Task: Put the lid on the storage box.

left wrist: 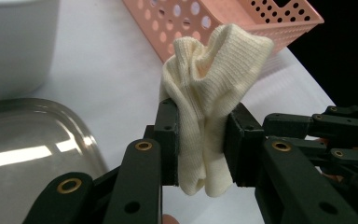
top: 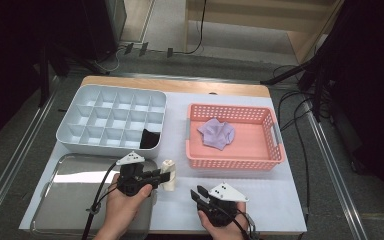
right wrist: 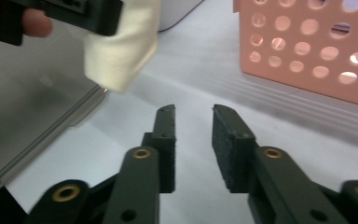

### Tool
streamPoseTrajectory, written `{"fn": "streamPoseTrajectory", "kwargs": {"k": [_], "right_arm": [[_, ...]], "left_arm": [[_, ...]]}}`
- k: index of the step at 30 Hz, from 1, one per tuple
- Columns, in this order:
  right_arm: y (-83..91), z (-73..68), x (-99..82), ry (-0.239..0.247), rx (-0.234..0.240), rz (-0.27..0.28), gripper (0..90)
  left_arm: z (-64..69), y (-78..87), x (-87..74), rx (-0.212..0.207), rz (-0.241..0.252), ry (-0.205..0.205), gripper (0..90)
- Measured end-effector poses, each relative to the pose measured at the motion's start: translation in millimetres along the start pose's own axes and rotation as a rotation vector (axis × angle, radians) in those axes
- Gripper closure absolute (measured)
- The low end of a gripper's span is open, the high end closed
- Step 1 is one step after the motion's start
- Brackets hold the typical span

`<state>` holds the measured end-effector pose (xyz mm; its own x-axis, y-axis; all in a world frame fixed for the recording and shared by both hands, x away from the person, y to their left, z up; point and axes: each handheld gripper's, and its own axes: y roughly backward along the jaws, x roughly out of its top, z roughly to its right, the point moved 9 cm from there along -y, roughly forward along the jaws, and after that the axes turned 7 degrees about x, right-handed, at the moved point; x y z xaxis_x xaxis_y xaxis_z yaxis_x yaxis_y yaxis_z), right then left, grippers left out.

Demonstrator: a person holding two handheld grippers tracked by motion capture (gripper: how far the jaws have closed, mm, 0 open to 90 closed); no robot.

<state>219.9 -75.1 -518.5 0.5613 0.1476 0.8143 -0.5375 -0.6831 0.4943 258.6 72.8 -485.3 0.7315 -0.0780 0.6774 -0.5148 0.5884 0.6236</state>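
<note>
The cream sock (left wrist: 205, 107), clamped bunched between the pads of the left hand-held gripper (top: 163, 175) above the white surface (top: 260, 200) beside the metal tray (top: 65, 195), could be shed if loosely pinched, the right hand-held gripper (right wrist: 193, 116) standing apart and empty.

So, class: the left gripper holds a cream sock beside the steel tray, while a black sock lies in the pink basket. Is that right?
Not quite. The sock in the pink basket is lilac, not black, as the high view shows. The left gripper does hold the cream sock beside the steel tray.
</note>
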Motion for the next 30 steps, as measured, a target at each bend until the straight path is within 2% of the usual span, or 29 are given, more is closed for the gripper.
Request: {"fn": "streamPoseTrajectory", "kwargs": {"k": [3,4,7,10,13,16,30], "right_arm": [[0.1,3.4,1.2,-0.002,-0.010,0.004,57.1],[0.8,6.8,2.2,-0.004,-0.027,0.007,53.0],[1.7,8.2,2.9,-0.019,-0.023,0.010,49.7],[4.4,12.3,5.3,-0.020,-0.045,0.019,45.9],[5.5,14.3,6.0,-0.014,-0.052,0.020,45.2],[7.5,17.0,6.3,-0.025,-0.063,0.018,44.8],[9.5,20.5,7.5,-0.019,-0.076,0.015,44.3]], "left_arm": [[-4.3,4.9,2.9,0.004,0.011,0.004,70.4],[-6.5,7.1,4.4,0.006,0.015,0.003,70.4],[-10.7,12.4,7.4,0.010,0.030,0.001,70.4],[-17.8,20.3,11.8,0.023,0.047,-0.002,70.5],[-21.9,25.5,14.8,0.021,0.062,0.005,70.4],[-28.0,32.3,18.2,0.032,0.076,0.013,70.4],[-53.0,54.1,28.0,0.075,0.117,0.039,70.4]]}}
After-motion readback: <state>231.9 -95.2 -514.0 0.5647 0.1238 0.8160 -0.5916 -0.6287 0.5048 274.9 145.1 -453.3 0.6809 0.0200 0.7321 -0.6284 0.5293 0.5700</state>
